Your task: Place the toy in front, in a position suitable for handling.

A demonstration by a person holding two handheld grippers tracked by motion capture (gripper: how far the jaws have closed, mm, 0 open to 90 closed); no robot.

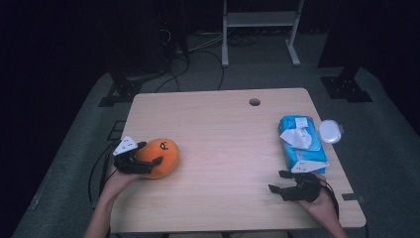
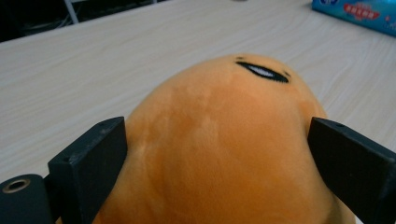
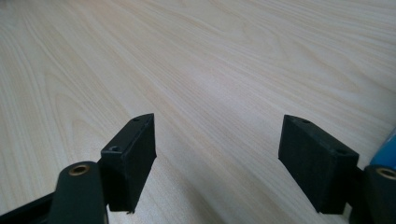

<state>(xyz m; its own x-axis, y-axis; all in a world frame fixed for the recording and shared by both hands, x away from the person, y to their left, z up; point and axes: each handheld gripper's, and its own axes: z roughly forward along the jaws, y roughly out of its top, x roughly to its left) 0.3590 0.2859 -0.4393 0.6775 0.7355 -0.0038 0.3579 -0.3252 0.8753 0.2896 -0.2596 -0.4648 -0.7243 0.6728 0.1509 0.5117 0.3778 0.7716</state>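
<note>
Left gripper view: left tongs (image 2: 212, 154) grip the orange plush (image 2: 219, 140), base hidden; right tongs (image 3: 219, 158) wide.

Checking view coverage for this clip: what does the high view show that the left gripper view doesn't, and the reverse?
High view alone: the right gripper with jaws apart over bare wood, a round white lid beside the blue wipes pack, and the table's cable hole. Left gripper view alone: both jaws pressed against the orange plush toy's flanks, seen close. Shared: the toy, the wipes pack, the wooden table, the left gripper.
</note>
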